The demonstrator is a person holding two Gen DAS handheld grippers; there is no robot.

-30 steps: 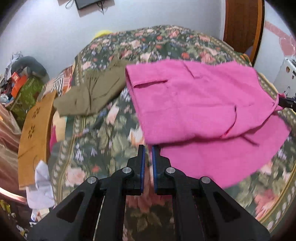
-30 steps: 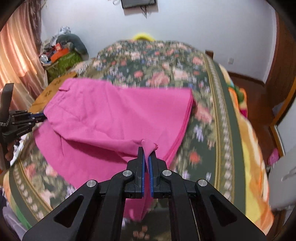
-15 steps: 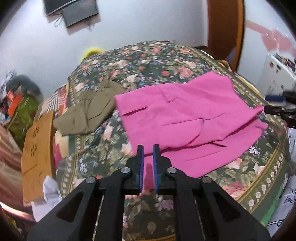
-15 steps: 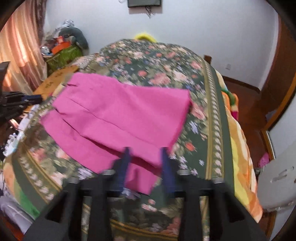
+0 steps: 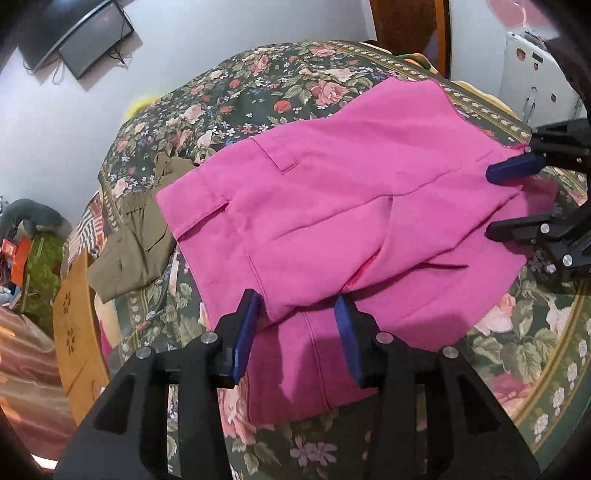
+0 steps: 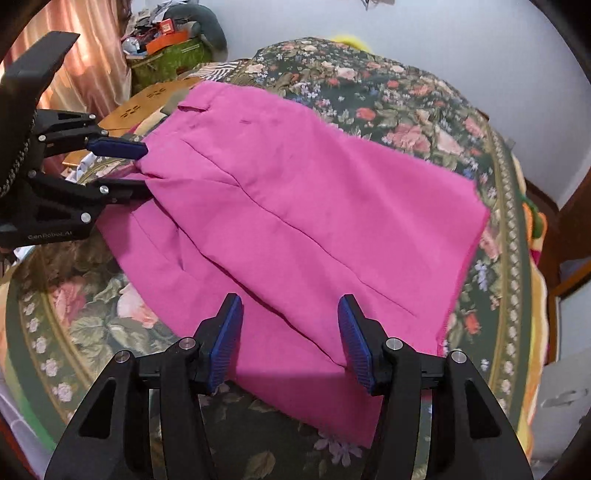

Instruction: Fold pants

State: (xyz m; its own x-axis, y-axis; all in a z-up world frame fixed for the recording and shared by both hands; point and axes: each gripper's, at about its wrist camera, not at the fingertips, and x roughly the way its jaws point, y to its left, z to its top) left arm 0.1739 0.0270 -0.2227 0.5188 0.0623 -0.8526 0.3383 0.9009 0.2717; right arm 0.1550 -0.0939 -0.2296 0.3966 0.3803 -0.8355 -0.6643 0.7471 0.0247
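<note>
The pink pants (image 5: 332,206) lie folded over on the floral bed (image 5: 258,85), the upper layer offset from the lower layer. My left gripper (image 5: 299,325) is open, its blue pads just above the near edge of the fold, holding nothing. My right gripper (image 6: 290,332) is open over the opposite edge of the pants (image 6: 295,206), empty. Each gripper shows in the other's view: the right one at the pants' right edge (image 5: 517,199), the left one at the waistband corner (image 6: 125,170).
Olive-brown pants (image 5: 136,232) lie on the bed beside the pink ones. A wooden panel (image 5: 74,317) stands at the bed's left edge, with clutter (image 6: 166,33) in the corner beyond. A wall TV (image 5: 88,40) hangs behind. A white appliance (image 5: 535,74) stands to the right.
Both grippers were shut on the pink fabric a second ago and have opened and let go. The upper layer has dropped onto the lower one and both grippers have pulled back slightly.
</note>
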